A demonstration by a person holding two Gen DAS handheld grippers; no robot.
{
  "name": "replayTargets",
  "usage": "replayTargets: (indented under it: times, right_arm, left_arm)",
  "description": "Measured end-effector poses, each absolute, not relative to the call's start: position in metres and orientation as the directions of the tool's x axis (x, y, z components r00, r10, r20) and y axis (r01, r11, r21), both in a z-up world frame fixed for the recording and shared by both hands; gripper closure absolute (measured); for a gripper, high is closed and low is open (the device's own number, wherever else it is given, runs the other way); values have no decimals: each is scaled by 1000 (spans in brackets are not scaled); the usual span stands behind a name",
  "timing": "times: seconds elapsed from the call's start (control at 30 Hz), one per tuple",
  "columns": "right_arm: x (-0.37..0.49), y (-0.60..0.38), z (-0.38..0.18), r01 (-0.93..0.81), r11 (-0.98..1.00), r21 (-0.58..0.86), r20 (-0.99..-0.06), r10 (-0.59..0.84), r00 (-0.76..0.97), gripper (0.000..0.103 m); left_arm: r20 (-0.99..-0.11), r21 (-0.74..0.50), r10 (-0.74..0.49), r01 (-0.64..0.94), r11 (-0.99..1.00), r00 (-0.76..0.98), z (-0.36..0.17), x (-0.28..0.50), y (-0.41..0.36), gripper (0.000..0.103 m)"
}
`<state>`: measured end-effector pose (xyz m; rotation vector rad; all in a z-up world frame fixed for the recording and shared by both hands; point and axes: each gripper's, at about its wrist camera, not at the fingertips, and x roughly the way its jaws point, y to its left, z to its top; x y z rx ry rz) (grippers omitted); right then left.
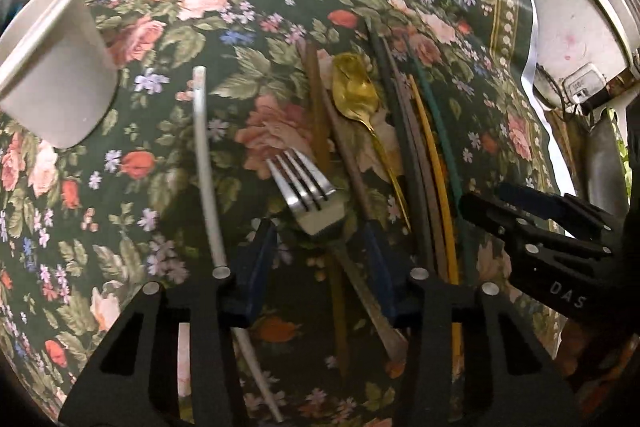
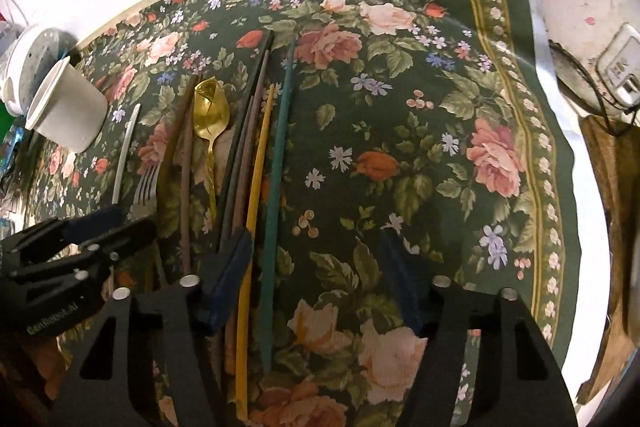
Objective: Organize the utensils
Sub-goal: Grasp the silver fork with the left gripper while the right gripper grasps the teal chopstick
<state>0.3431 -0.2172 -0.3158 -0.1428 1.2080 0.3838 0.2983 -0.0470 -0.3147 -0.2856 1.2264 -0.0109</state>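
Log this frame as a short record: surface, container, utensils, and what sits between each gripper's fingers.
surface: floral tablecloth
container: white cup, upright, left of the utensils
utensils: silver fork, gold spoon, white chopstick, yellow chopstick, green chopstick, several dark chopsticks, all lying on the cloth
left gripper: open, fingers astride the fork's handle
right gripper: open, yellow and green chopsticks between its fingers, near the left one

Floral tablecloth (image 2: 400, 131), white cup (image 1: 56, 83), fork (image 1: 308, 191), gold spoon (image 1: 354, 91), perhaps seven chopsticks (image 2: 276, 163)
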Motion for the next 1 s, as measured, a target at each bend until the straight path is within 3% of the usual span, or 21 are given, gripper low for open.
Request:
replayTargets:
  times: [0.2,0.4,0.57,0.77,0.9,1.0]
  right_arm:
    - [353,-211,-316,-387,920,58,-927,193,320,55]
    - [361,-203,-316,-409,913,-4,-921,156,357,55]
    - [371,-191,-319,-418,907,-54,-914,124,386,57]
    - [381,-189,-318,-417,907,-50,-906,134,401,71]
    - [385,-199,-316,-394,918,-34,-903,140,405,91]
    - [390,-211,-314,-369,928,47,-914,189,360,95]
  left_arm:
    - [-924,-172,-110,-143,975,365,-315,305,-55,63]
    - [-927,-85,-32,-128,988,375,-317,310,-63,74]
    - [-927,-86,-32,-129,988,374,-318,312,-63,75]
    - [-929,-147,-81,-157,977,361,-316,309,-55,76]
    - [-922,-175,-103,-165,971,374,-310,303,-52,77]
    - [-912,-180,-104,-159,971,396,-301,299,-53,77]
